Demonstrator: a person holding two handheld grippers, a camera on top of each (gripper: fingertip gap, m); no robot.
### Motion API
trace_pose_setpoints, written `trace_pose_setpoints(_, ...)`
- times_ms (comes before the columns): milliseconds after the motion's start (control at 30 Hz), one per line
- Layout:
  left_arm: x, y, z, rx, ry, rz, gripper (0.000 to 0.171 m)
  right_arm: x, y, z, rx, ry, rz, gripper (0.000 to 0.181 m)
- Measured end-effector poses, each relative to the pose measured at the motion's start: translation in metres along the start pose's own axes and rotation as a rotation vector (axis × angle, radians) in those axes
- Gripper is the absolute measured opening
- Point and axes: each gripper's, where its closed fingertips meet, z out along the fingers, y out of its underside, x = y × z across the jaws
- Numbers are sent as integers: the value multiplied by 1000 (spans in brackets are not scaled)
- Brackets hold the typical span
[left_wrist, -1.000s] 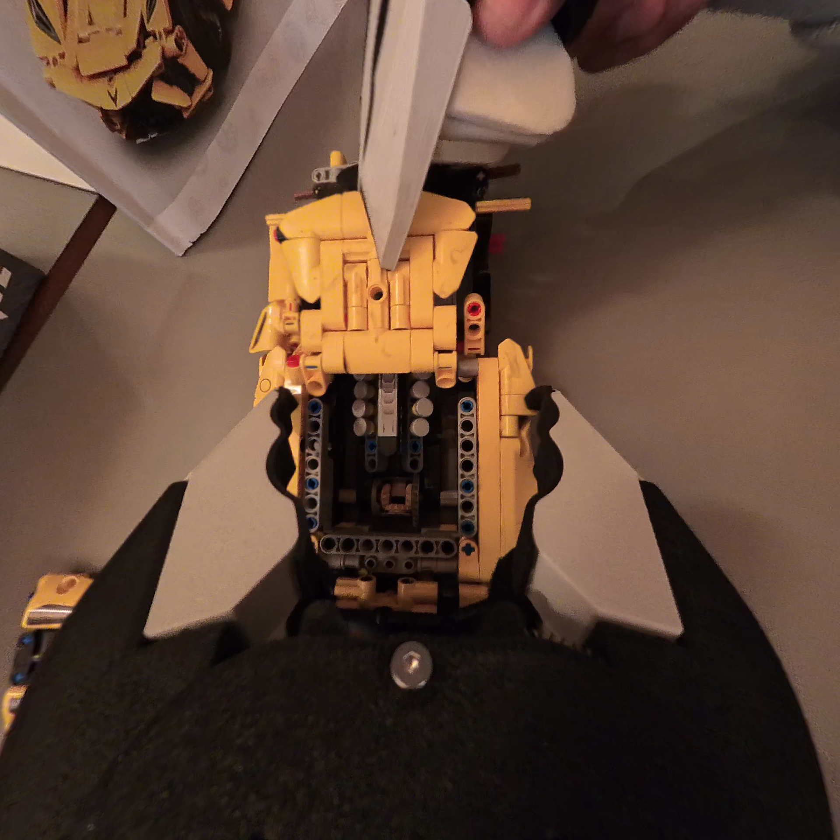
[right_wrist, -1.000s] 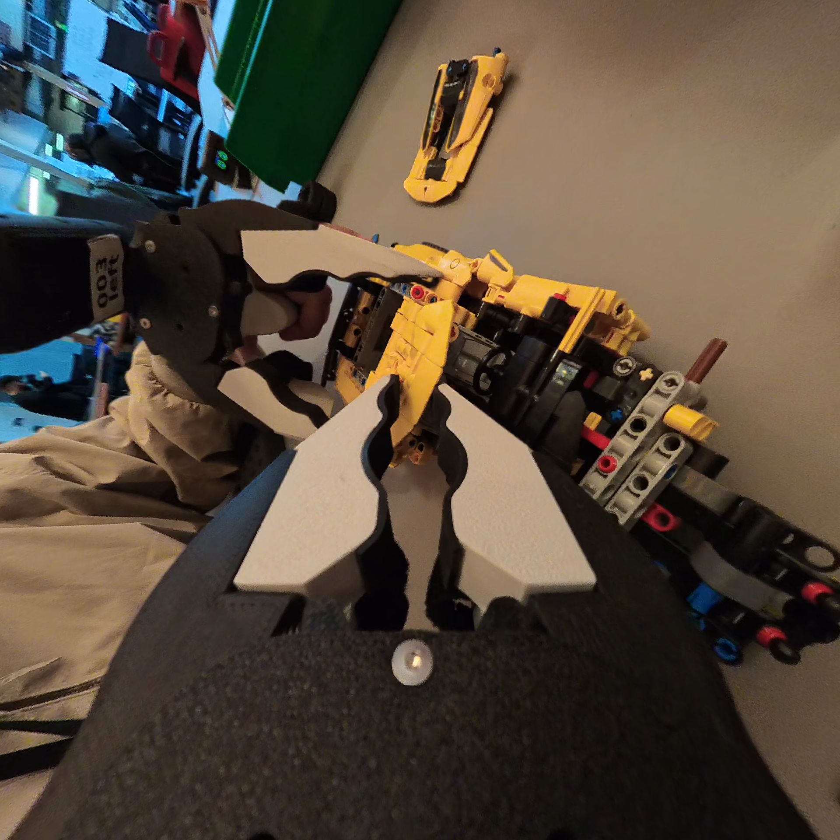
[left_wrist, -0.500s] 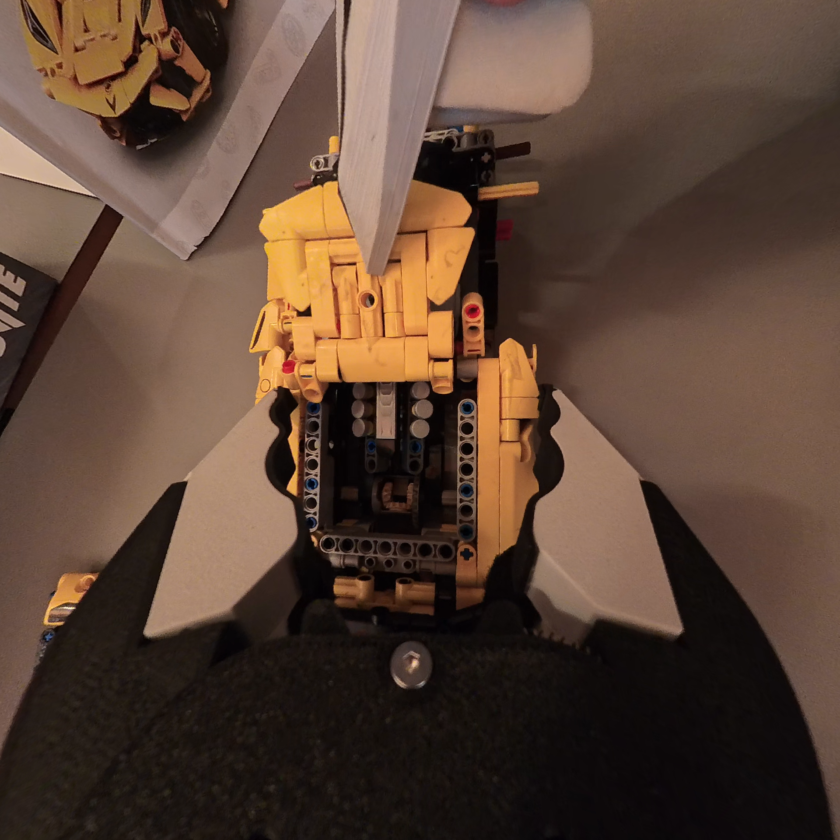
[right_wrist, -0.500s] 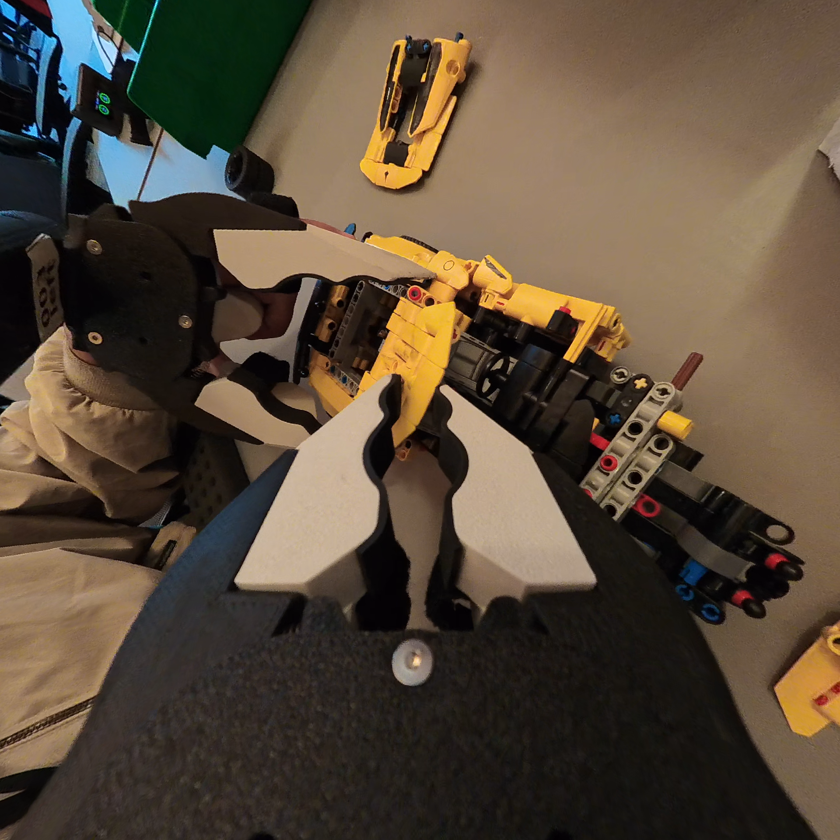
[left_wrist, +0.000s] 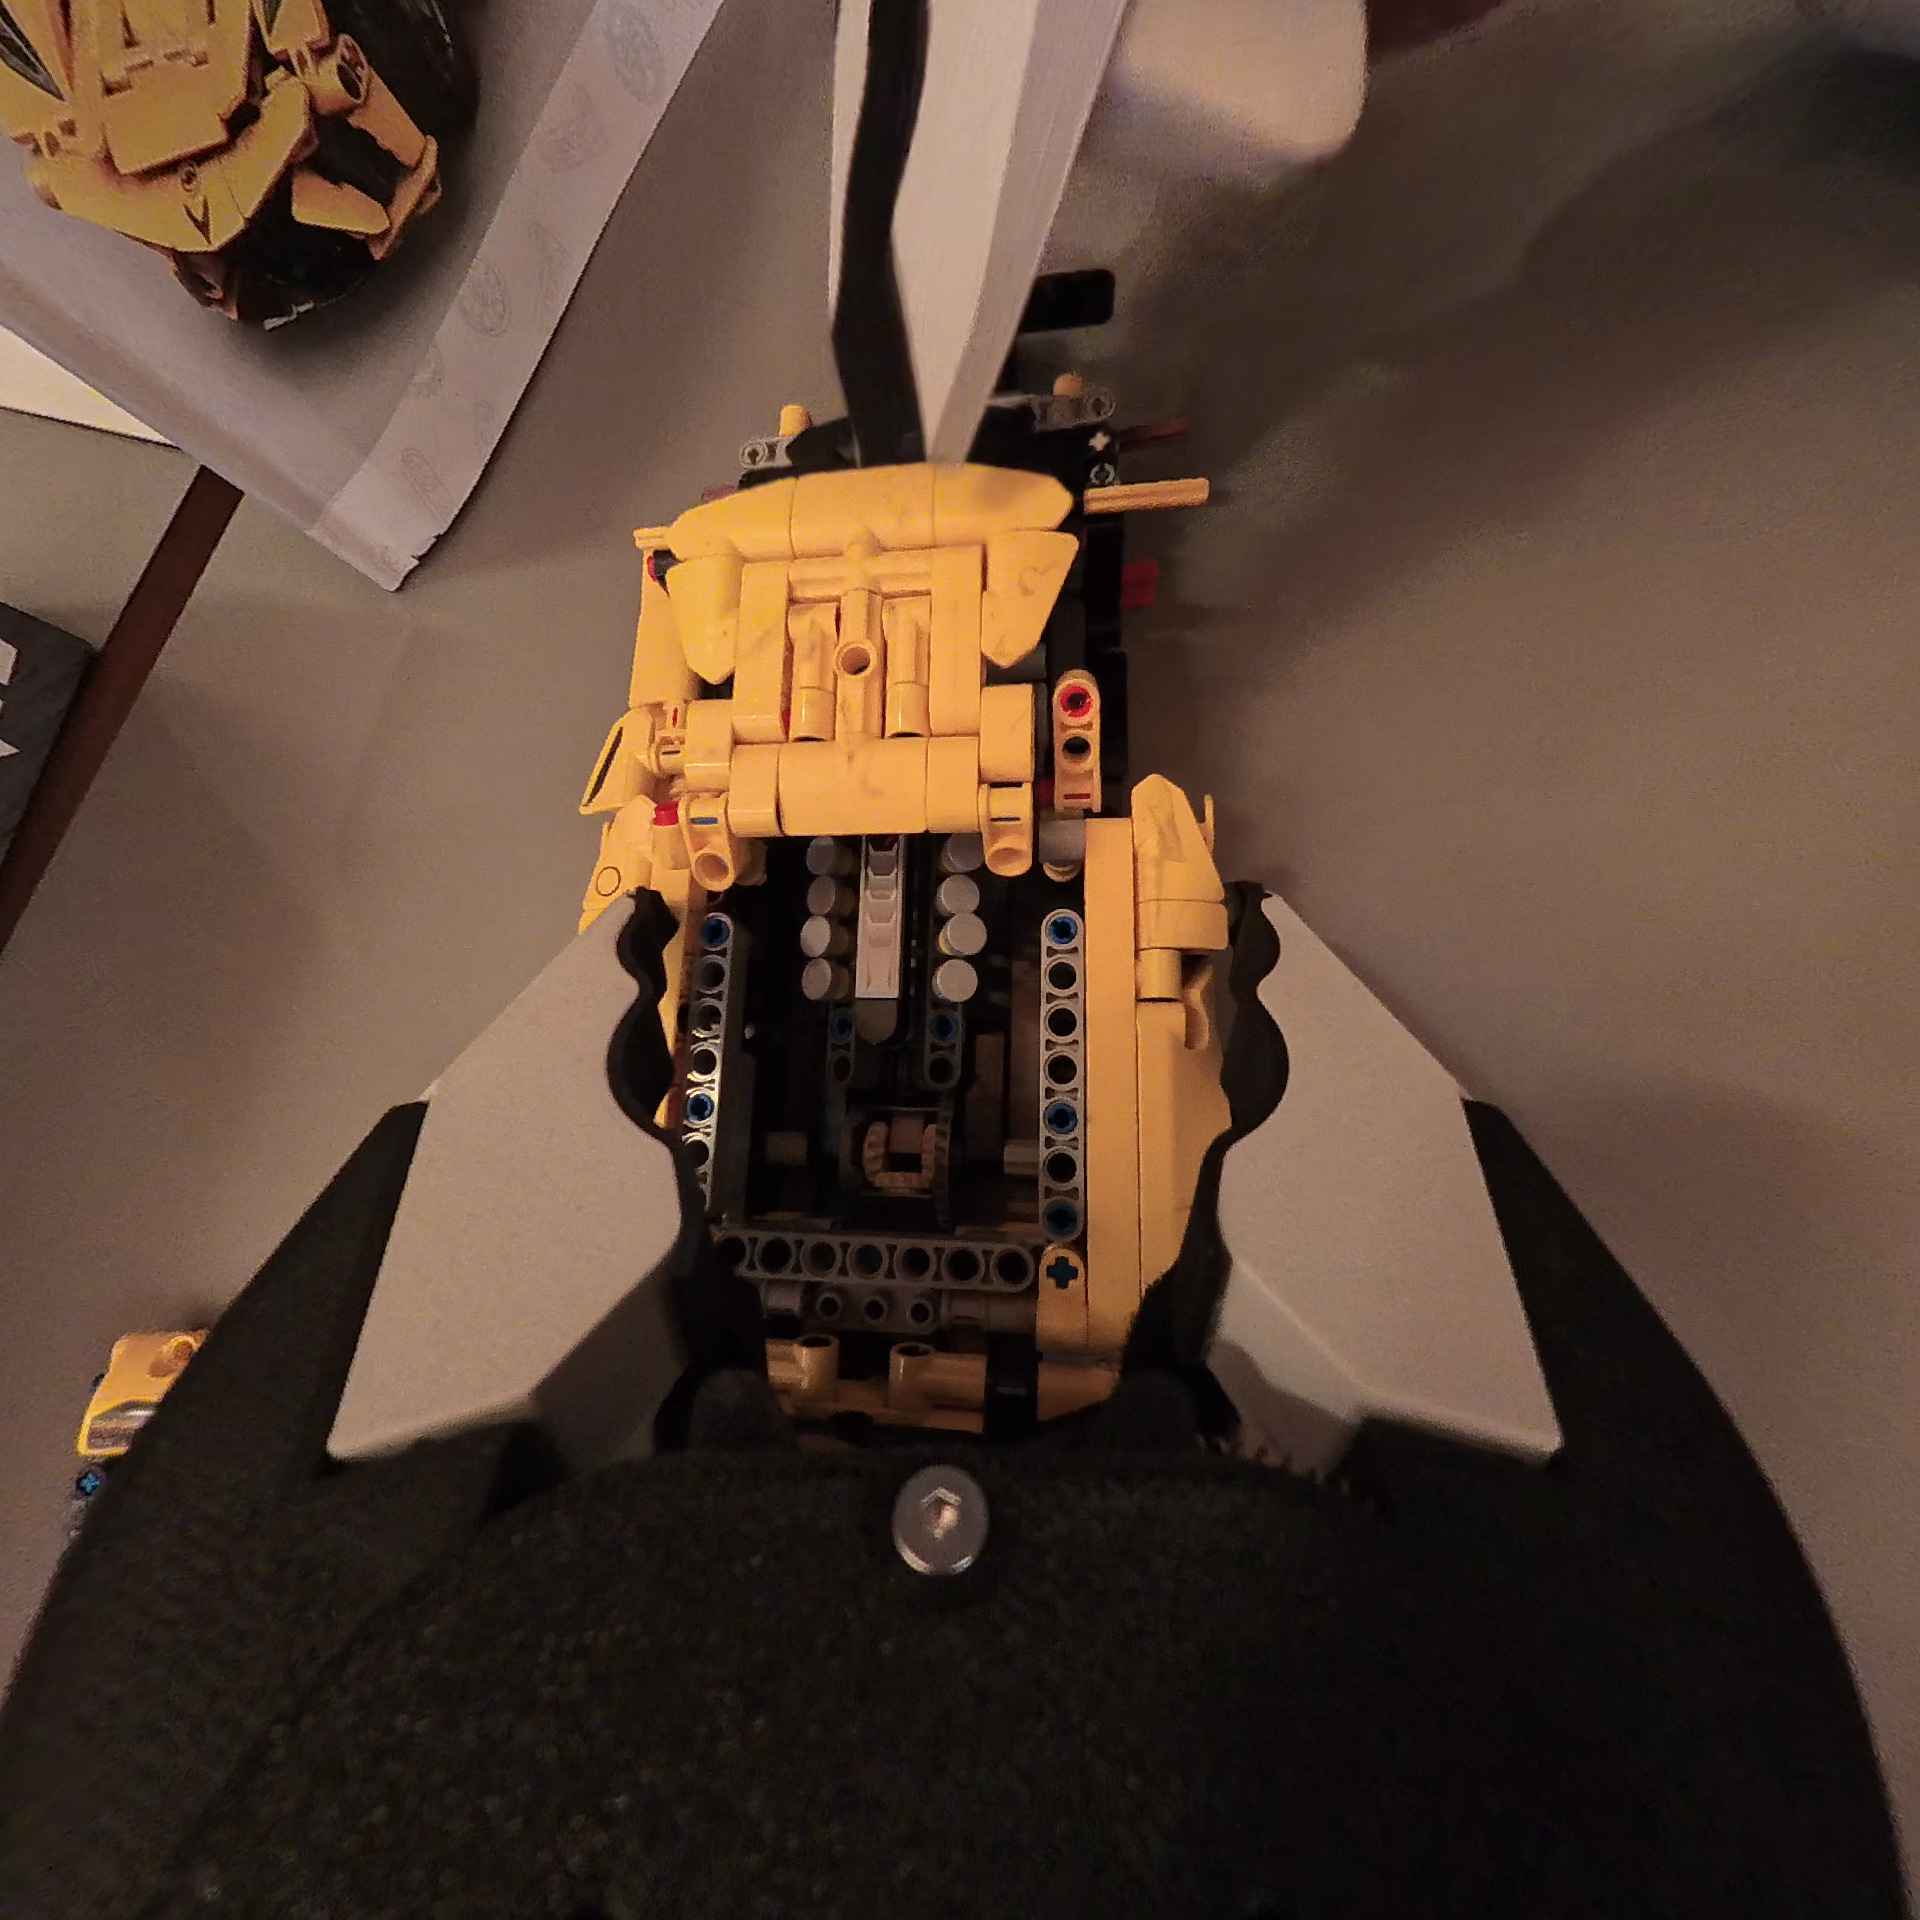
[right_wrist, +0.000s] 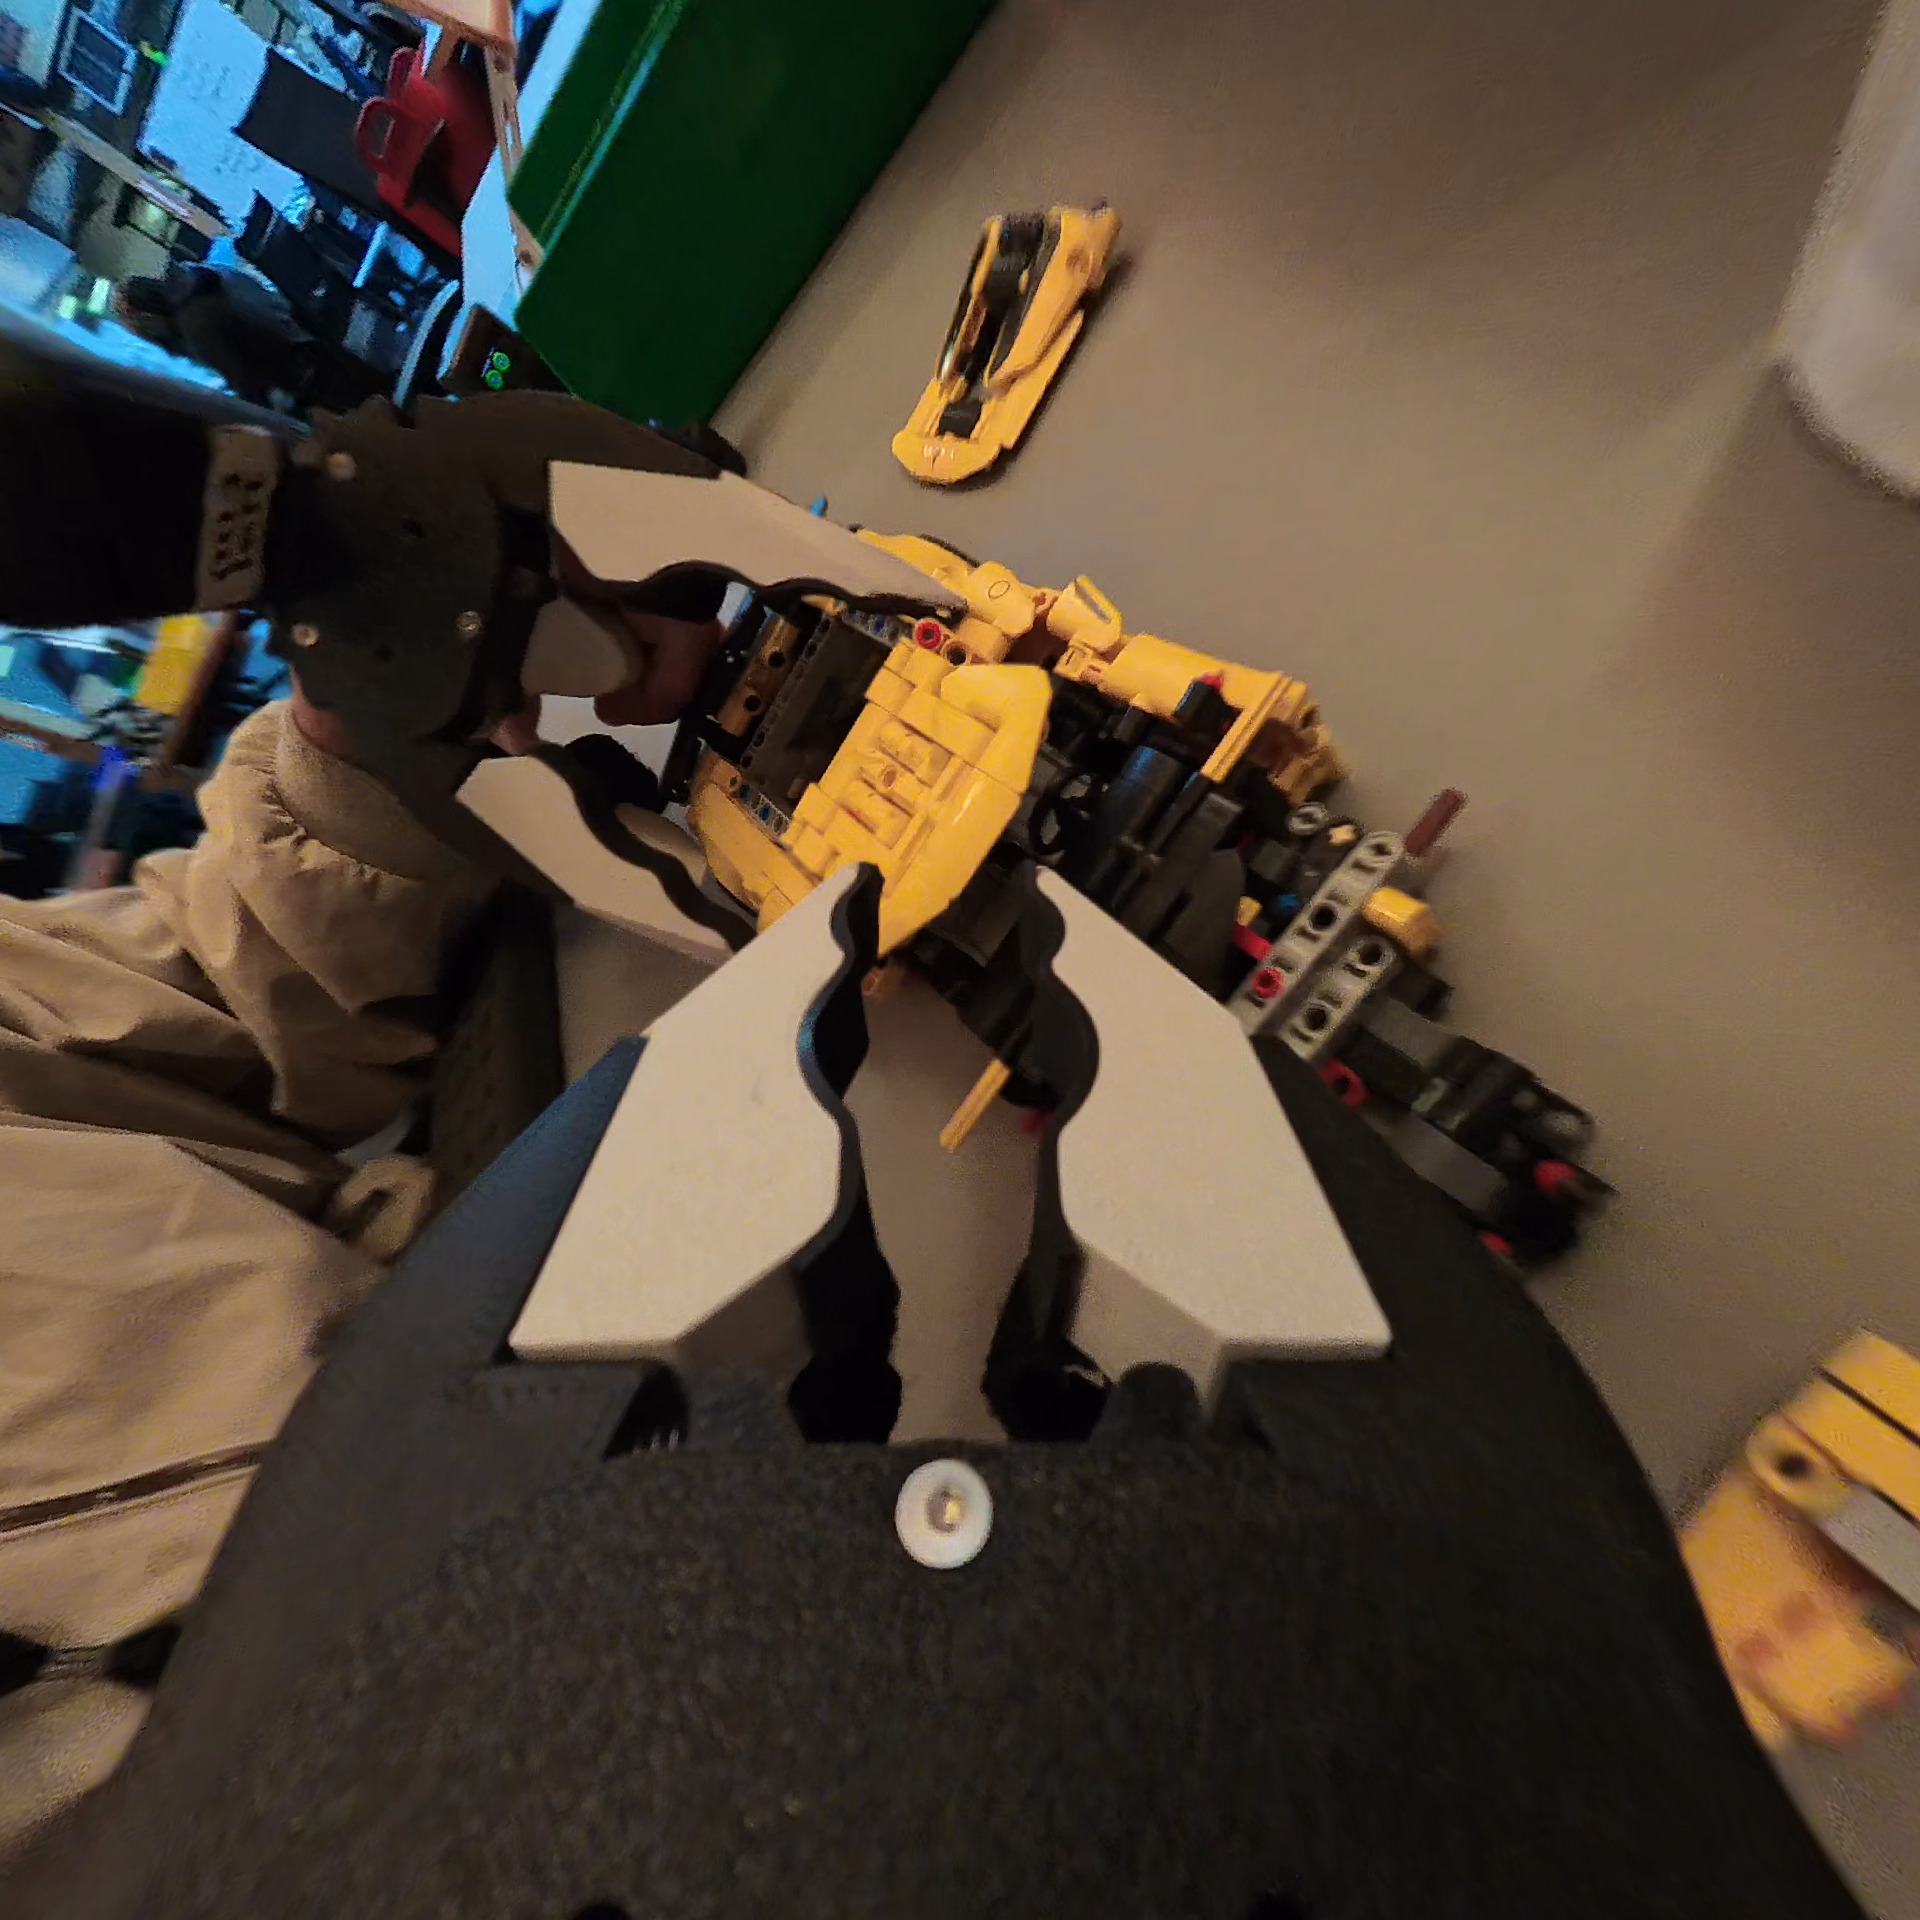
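L gripper (left_wrist: 940, 1049) clamped the rear of the yellow brick car chassis (left_wrist: 894, 935) on the grey table (left_wrist: 1507, 779), long axis running straight away from it, w/ R gripper (right_wrist: 951, 925) at the far end, fingers part-spread around the roof edge, grip unclear.

The left wrist view looks steeply down along its own gripper's fingers (left_wrist: 582, 1049), very close over the rear of the yellow brick-built car (left_wrist: 914, 935) on the grey tabletop (left_wrist: 1558, 831); the car fills the middle of the picture. The right wrist view is rolled sideways, low over the same tabletop (right_wrist: 1455, 416), facing the car's flank (right_wrist: 935, 758) at close range; both views share the car, and each shows the other gripper, right gripper (left_wrist: 935, 208) and left gripper (right_wrist: 769, 727).
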Motion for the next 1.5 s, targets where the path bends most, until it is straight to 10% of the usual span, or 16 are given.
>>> trace_pose_setpoints(300,-1,-2,2,12,-19,-16,108,10,66,-9,77,491,-115,33)
trace_pose_setpoints(833,1,-5,7,21,-24,0,108,12,63,-11,79,687,-165,3)
trace_pose_setpoints(1500,16,22,-44,31,-24,117,94,-82,80,7,285,290,-218,16)
